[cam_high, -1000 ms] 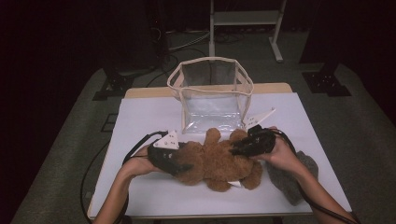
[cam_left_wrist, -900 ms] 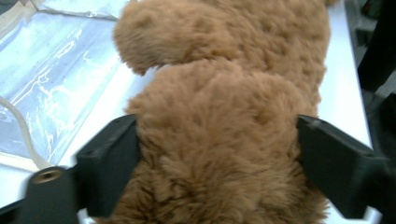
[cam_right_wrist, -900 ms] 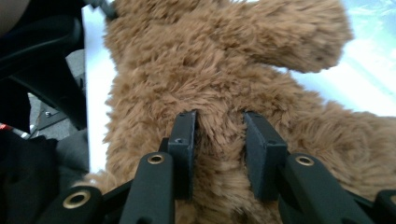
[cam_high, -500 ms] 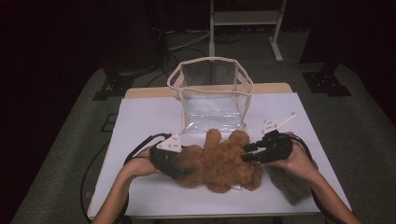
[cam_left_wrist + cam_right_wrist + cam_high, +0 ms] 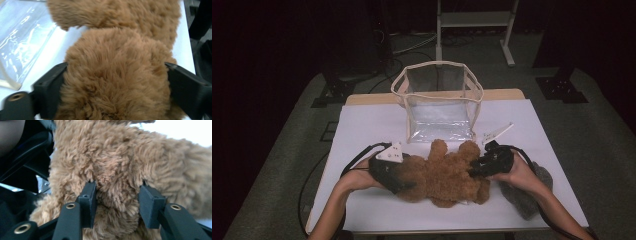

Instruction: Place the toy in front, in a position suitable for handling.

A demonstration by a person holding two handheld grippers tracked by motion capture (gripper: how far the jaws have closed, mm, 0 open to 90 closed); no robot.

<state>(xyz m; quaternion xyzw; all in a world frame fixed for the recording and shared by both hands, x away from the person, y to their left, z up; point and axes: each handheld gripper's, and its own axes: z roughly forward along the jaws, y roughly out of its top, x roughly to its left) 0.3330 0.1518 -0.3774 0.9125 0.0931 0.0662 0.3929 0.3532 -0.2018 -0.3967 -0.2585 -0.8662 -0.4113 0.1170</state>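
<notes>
Brown teddy bear (image 5: 444, 172) flat on the white tabletop (image 5: 362, 125), near the front edge, just in front of the clear plastic bag (image 5: 439, 102).

Left claw (image 5: 404, 185) at the bear's left end. Jaws spread wide around a thick, rounded lump of fur (image 5: 115, 75) in the left gripper view, one black jaw at each side of it, fur bulging between and against both. Just opened further, fur still between the jaws. Gripped on the bear. Left hand (image 5: 359, 177) behind it on the tabletop, cable looping off toward the tabletop's left edge.

Right claw (image 5: 474, 167) at the bear's right end, near the upper leg. In the right gripper view, jaws roughly half open, a tuft of fur (image 5: 116, 192) pinched between the two pads, both pads pressed into it. Just closed in a little on that fur. Right hand (image 5: 517, 175) behind it; left claw's black body at the far left of that view.

Grey fuzzy thing (image 5: 524, 197) on the tabletop under the right forearm, at the right front corner. Can't tell what it is.

Clear bag upright, open at the top, beige trim along its rim, touching or nearly touching the bear's paws.
</notes>
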